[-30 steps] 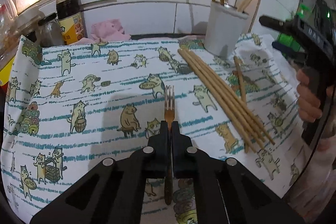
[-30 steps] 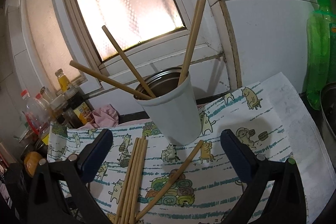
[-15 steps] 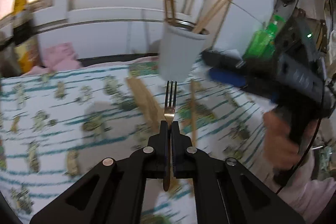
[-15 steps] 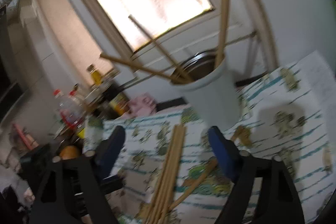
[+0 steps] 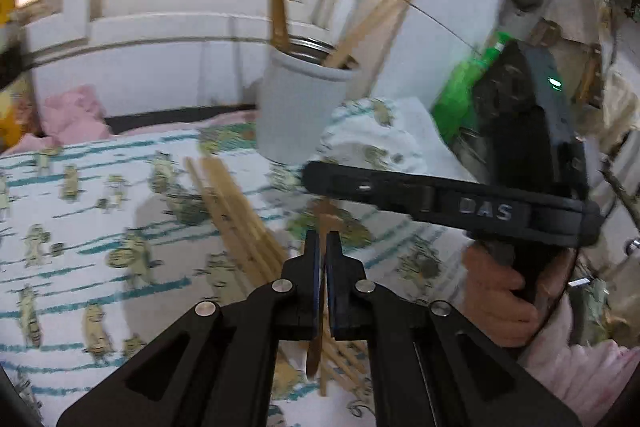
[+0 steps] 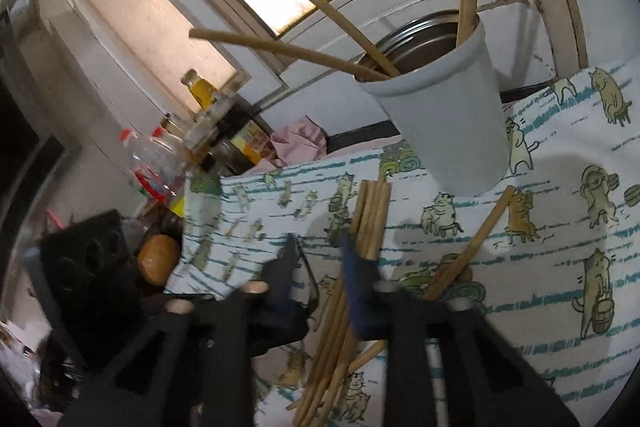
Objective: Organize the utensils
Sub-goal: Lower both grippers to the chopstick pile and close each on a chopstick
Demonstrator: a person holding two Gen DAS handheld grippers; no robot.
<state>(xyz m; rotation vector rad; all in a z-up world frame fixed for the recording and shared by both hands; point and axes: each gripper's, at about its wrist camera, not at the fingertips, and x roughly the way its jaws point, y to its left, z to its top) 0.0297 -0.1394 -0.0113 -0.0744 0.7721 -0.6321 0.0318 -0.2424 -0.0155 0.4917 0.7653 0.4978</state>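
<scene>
My left gripper (image 5: 322, 241) is shut on a metal fork (image 5: 314, 351). The fork's handle hangs below the pads and its upper end blurs out under my right gripper (image 5: 312, 177), which crosses in front as one black bar. In the right wrist view my right gripper (image 6: 320, 255) is blurred, its jaws closing to almost together with nothing between them. A bundle of chopsticks (image 6: 370, 215) lies on the cat-print cloth (image 5: 100, 227) just behind its right finger. The white cup (image 5: 300, 107) (image 6: 444, 123) stands beyond with chopsticks in it.
One loose chopstick (image 6: 480, 239) lies slanted right of the bundle. A green bottle (image 5: 460, 95) stands at the right, a pink rag (image 5: 72, 111) at the back left by the window wall. Sauce bottles and jars (image 6: 200, 131) crowd the cloth's left end. A hand (image 5: 496, 291) grips the right gripper's handle.
My right gripper's jaws went from wide apart to nearly together, and it tipped down across the left view. My left gripper carried the fork rightward, toward the cup.
</scene>
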